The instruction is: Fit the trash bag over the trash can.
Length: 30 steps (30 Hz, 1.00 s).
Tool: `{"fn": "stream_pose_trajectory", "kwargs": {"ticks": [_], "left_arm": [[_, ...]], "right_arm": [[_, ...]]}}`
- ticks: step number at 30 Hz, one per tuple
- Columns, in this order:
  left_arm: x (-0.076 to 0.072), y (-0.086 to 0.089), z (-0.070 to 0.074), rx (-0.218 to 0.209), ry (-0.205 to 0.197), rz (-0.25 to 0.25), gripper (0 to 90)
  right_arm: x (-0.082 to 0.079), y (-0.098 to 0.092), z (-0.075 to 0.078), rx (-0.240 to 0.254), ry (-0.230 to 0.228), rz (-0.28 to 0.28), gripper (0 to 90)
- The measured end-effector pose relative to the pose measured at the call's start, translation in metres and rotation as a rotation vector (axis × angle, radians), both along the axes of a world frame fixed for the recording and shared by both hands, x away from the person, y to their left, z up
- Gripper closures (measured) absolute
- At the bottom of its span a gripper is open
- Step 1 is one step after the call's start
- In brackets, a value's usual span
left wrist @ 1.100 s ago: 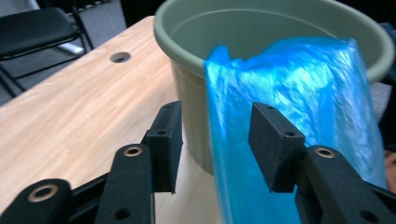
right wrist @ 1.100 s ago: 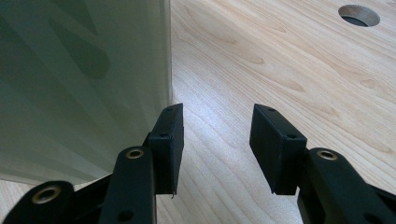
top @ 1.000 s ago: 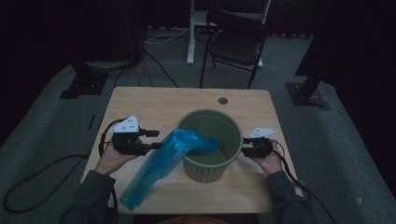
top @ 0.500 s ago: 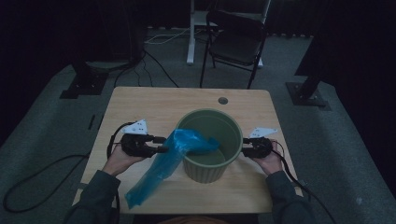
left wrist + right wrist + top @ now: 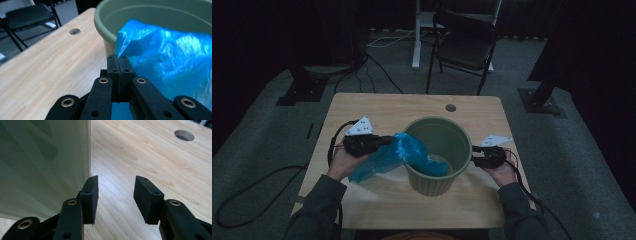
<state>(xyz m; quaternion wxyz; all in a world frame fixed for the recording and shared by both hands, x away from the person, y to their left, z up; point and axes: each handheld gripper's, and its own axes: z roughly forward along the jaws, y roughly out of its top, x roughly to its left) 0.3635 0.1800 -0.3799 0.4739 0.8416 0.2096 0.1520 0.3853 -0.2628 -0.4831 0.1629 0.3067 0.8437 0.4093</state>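
1. The crumpled blue plastic bag (image 5: pixel 399 156) is clamped at its edge by the left tool (image 5: pixel 379 142), whose two black jaws have just been closing and now stand pressed together with a thin fold of the film between them, as the left gripper view shows (image 5: pixel 160 57)
2. From that left tool the bag runs two ways: one end drapes ahead of the jaws over the near rim and into the round sage-green plastic bucket (image 5: pixel 439 155), the other hangs down beside and below the tool onto the pale wooden counter (image 5: pixel 377 107)
3. The bucket stands upright on the counter just ahead of the left tool's tips, its rim (image 5: pixel 105 15) rising right behind the pinched film
4. The right tool (image 5: pixel 473 155) lies on the opposite side of the bucket, pointing at its wall; its jaws are apart with nothing between them but bare counter (image 5: pixel 150 152)
5. In the right gripper view (image 5: pixel 115 195) one pad sits just beside the bucket's smooth green wall (image 5: pixel 42 162); whether it touches cannot be told
6. A round cable hole (image 5: pixel 450 107) in the counter lies beyond both tools, past the bucket
7. A black folding chair (image 5: pixel 464 42) stands on the grey floor well beyond the counter's far edge
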Motion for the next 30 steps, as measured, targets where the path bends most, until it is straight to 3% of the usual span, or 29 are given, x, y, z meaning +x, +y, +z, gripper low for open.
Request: {"fn": "stream_pose_trajectory", "kwargs": {"ticks": [12, 20, 25, 30], "left_arm": [[0.012, -0.02, 0.024, -0.028, -0.068, -0.002, 89.8], [0.017, -0.034, 0.036, -0.027, -0.097, -0.02, 89.7], [0.021, -0.043, 0.042, -0.023, -0.108, -0.026, 89.8], [0.024, -0.051, 0.046, -0.017, -0.117, -0.036, 89.7]], "right_arm": [[-0.009, -0.016, 0.032, 0.063, -0.037, -0.006, 68.8], [-0.015, -0.028, 0.06, 0.125, -0.066, -0.003, 71.3], [-0.018, -0.026, 0.078, 0.171, -0.093, 0.033, 72.4], [-0.02, -0.014, 0.095, 0.174, -0.114, 0.079, 73.5]]}}
